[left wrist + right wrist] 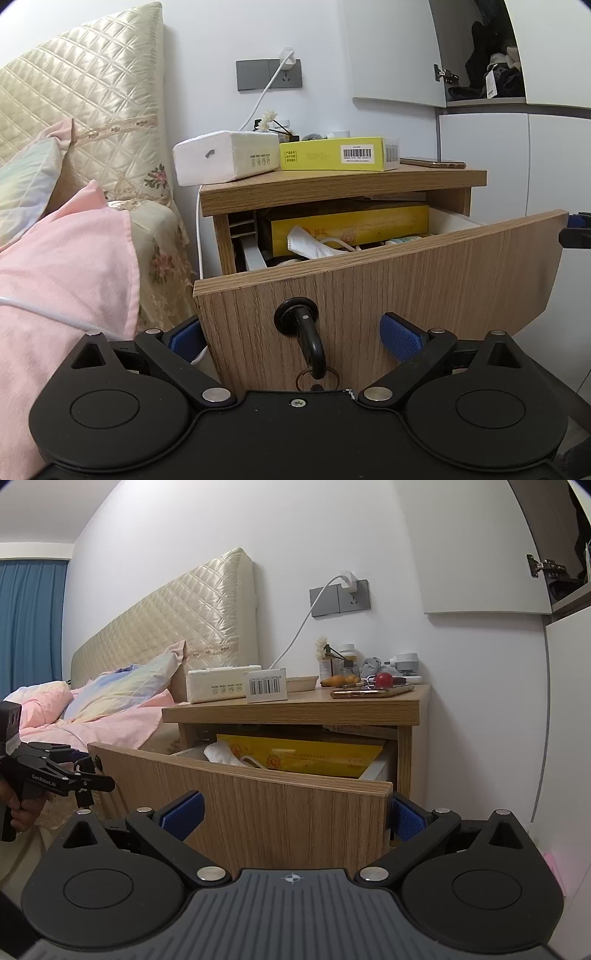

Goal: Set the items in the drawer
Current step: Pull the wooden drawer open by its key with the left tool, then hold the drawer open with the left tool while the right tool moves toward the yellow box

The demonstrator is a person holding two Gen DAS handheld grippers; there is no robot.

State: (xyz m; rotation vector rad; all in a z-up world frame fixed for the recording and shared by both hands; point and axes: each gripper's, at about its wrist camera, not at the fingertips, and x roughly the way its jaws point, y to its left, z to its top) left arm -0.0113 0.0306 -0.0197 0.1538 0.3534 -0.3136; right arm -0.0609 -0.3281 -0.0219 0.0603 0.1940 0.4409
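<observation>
Two boxes (334, 153) crowd the nightstand (343, 182) above the full, open drawer (380, 273).

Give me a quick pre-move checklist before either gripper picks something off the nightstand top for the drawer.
1. Wooden nightstand drawer pulled open: ok.
2. Free space inside: not ok; long yellow box and crumpled white face mask already fill what shows.
3. Left gripper open and empty: ok; its blue pads straddle the black ring handle.
4. Right gripper open and empty: ok; it sits at the drawer front's right edge.
5. Items reachable on top: ok; white tissue pack, yellow-green flat box, gold phone.
6. Drawer depth remaining: cannot tell.
</observation>
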